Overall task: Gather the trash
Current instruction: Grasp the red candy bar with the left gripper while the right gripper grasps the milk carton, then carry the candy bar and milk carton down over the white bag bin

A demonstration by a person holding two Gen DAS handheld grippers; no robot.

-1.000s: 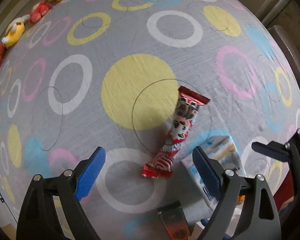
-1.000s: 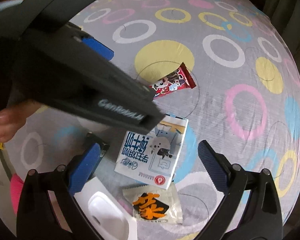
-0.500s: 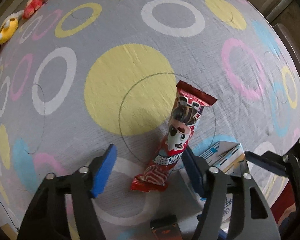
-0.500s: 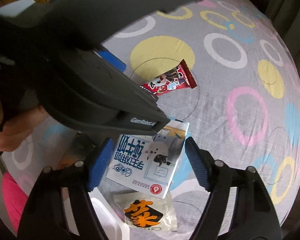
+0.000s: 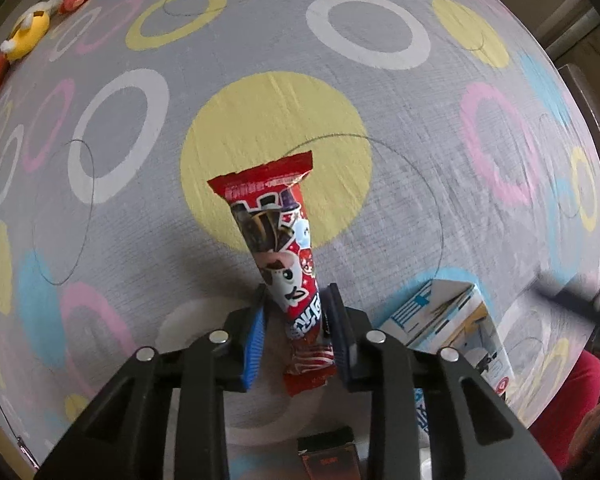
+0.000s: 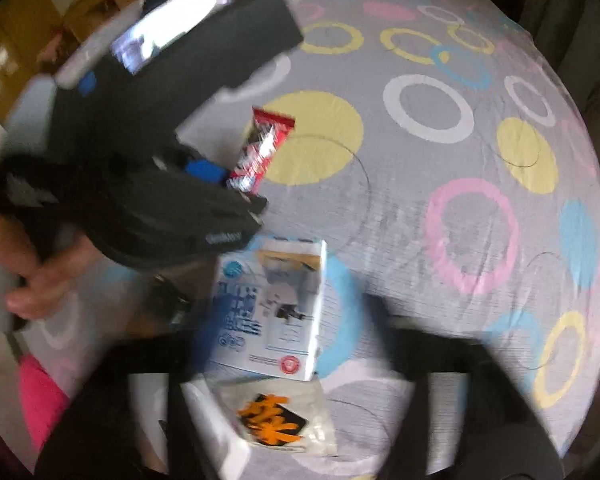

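Observation:
My left gripper (image 5: 294, 312) is shut on a red snack wrapper (image 5: 278, 236) and holds it upright above the grey circle-patterned cloth (image 5: 420, 184). The wrapper also shows in the right wrist view (image 6: 264, 152), pinched in the left gripper (image 6: 228, 176). A white and blue carton (image 6: 272, 304) lies flat in front of my right gripper (image 6: 284, 360), whose fingers are blurred by motion. A clear packet with orange lettering (image 6: 276, 420) lies just below the carton.
A white tray edge (image 6: 216, 432) sits at the bottom left of the right wrist view. A dark small pack (image 5: 328, 456) lies under the left gripper. Plush toys (image 5: 28, 28) line the far edge of the cloth.
My left gripper has closed on the red wrapper and lifted it off the cloth, tipping it upright. My right gripper has moved closer over the carton and now blurs.

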